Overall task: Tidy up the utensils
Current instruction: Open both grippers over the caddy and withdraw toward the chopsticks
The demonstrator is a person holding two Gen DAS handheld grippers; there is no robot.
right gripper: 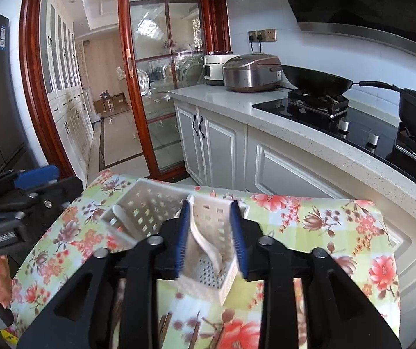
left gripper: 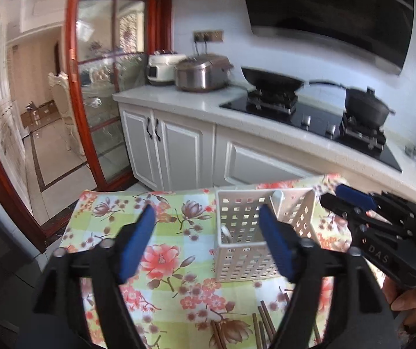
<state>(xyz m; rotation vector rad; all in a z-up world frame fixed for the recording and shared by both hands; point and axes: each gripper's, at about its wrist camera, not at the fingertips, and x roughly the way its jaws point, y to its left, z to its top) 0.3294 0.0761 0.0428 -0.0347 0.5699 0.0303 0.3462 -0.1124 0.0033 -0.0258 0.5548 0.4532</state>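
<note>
Where a small table (left gripper: pixel 114 212) under a flowered cloth stands in front of the kitchen counter (left gripper: pixel 178 101), a white perforated caddy (left gripper: pixel 245 232) sits upright on it, toward its far edge. The caddy has two compartments side by side, with at least one pale spoon (right gripper: pixel 208 247) leaning in the one that the right wrist view looks into.

The right gripper (right gripper: pixel 210 235) hangs just above and near that compartment; its blue pads stand partly apart, roughly as wide as the compartment, and appear to press on nothing. The left gripper (left gripper: pixel 208 241) is spread wide and empty; in its own view the caddy's near corner lies behind its right pad, while most of the gap between its fingers shows only bare cloth.

Brown chopsticks (left gripper: pixel 261 322) lie loose on the cloth at the table's near edge, below and behind both sets of fingertips, closer to the person than the caddy is. Their long axes run roughly along the line the grippers point, ends toward the caddy.

Judged from this layout, the next pickup would need a gripper drawn back and down toward the near edge. Both grippers seem about equally close to the chopsticks, so neither has a clear advantage.
</note>
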